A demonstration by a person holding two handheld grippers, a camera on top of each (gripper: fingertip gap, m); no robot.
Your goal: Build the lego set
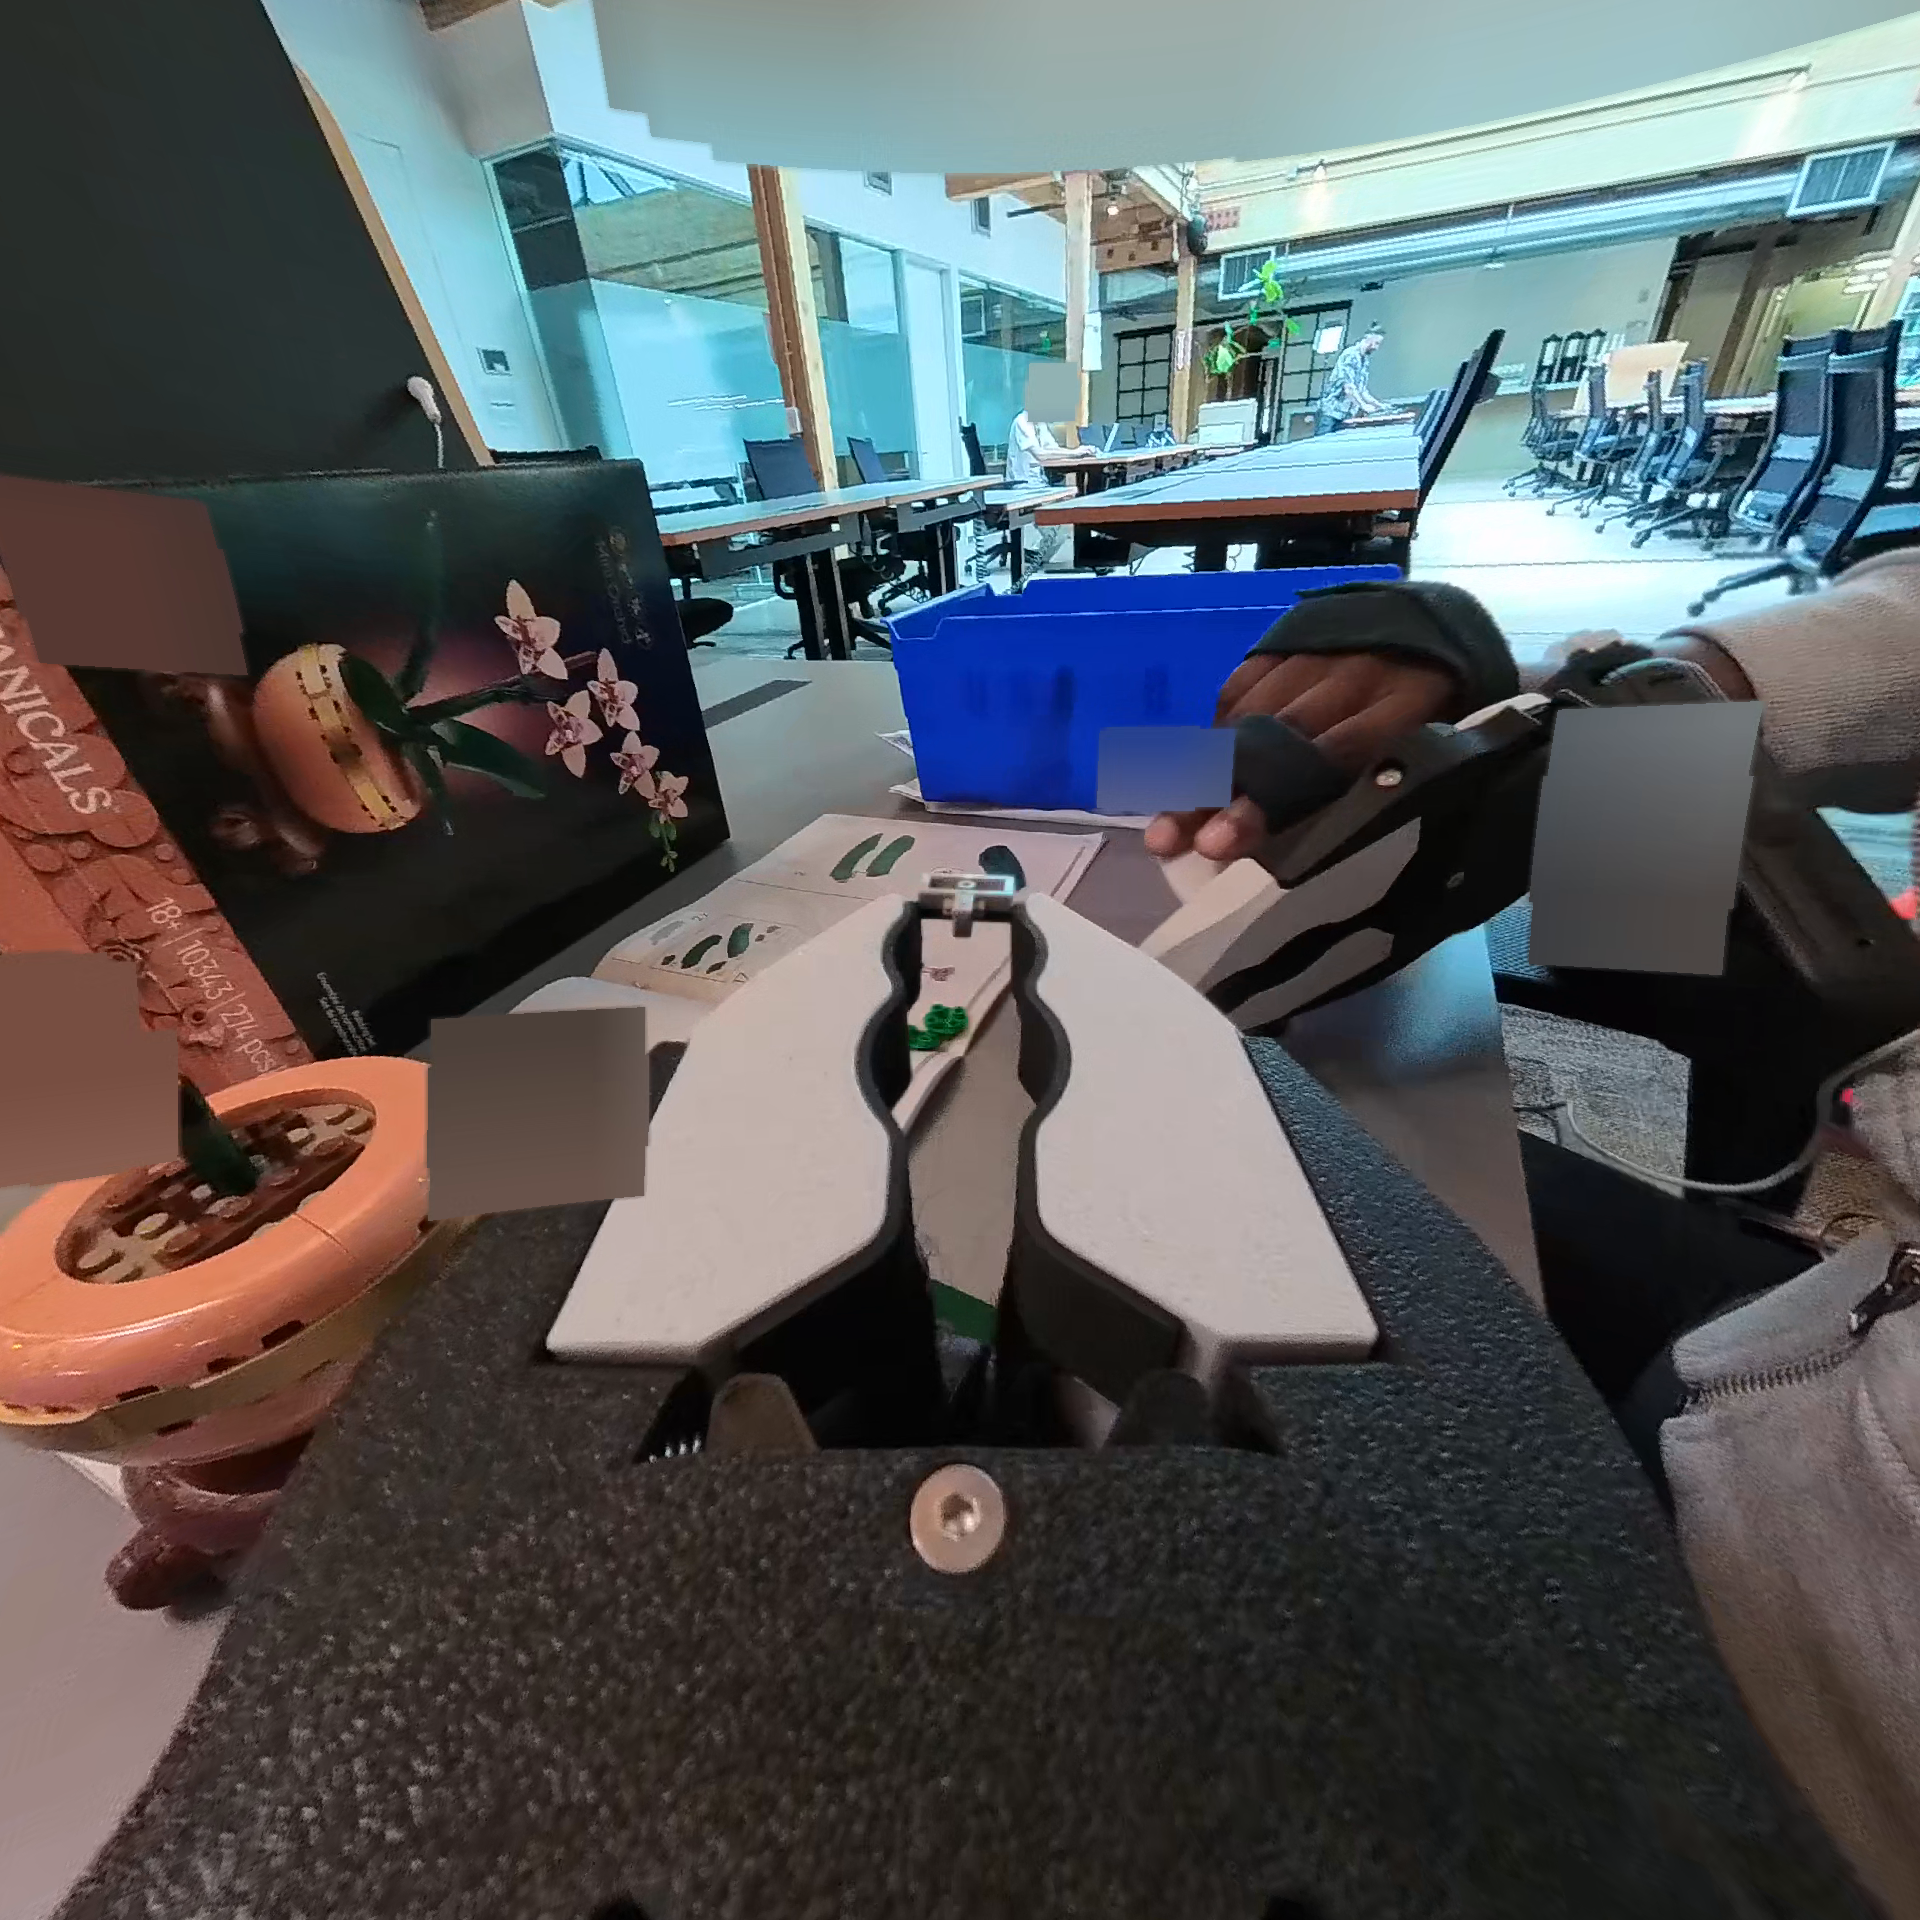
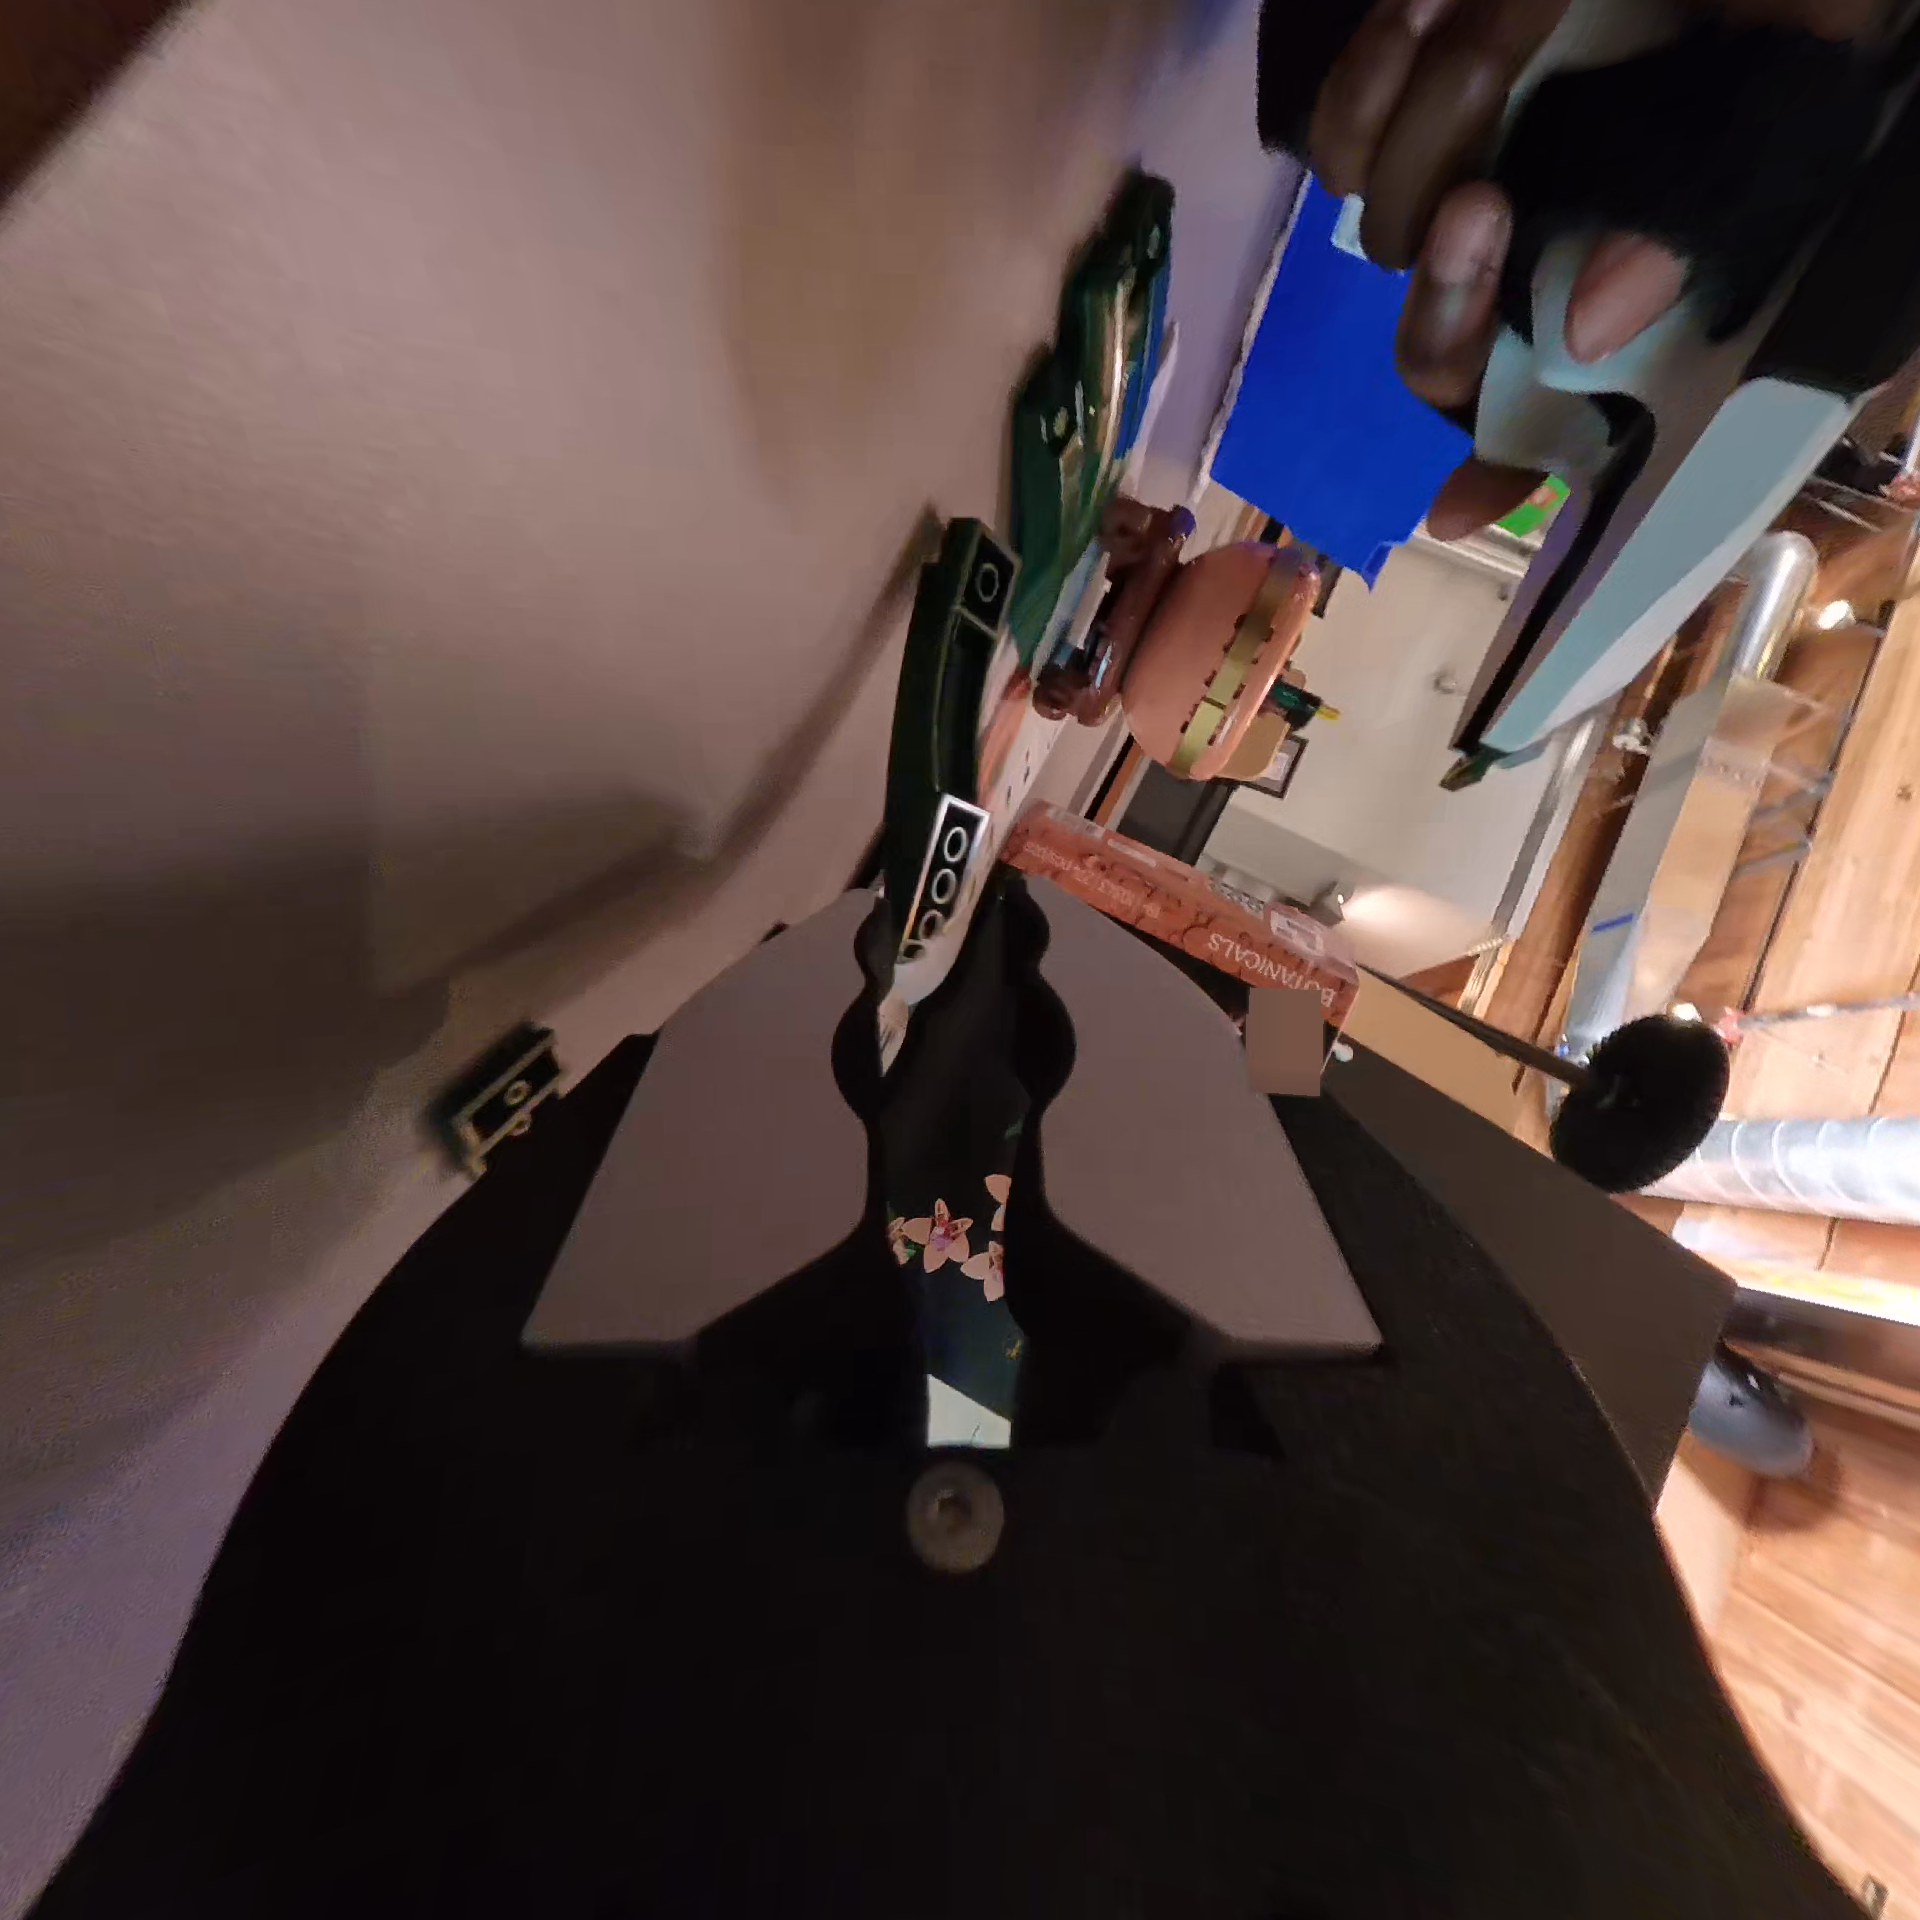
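My left gripper (image 1: 968,912) is shut on a small grey piece (image 1: 966,886) at its fingertips, held above the open instruction booklet (image 1: 831,914). The pink flower pot build (image 1: 208,1236) with a dark green stem stands at the lower left. My right gripper (image 2: 940,920) is shut on a long dark green curved leaf piece (image 2: 940,707) with a studded plate at its near end. It shows in the left wrist view (image 1: 1184,971) held by a hand at the right. The pot (image 2: 1216,665) lies beyond it.
The set's box (image 1: 416,727) stands at the left. A blue bin (image 1: 1081,686) sits behind the booklet. Small green pieces (image 1: 938,1023) lie on the booklet. A small dark green piece (image 2: 499,1101) lies on the table (image 2: 416,520). A person's torso is at the right.
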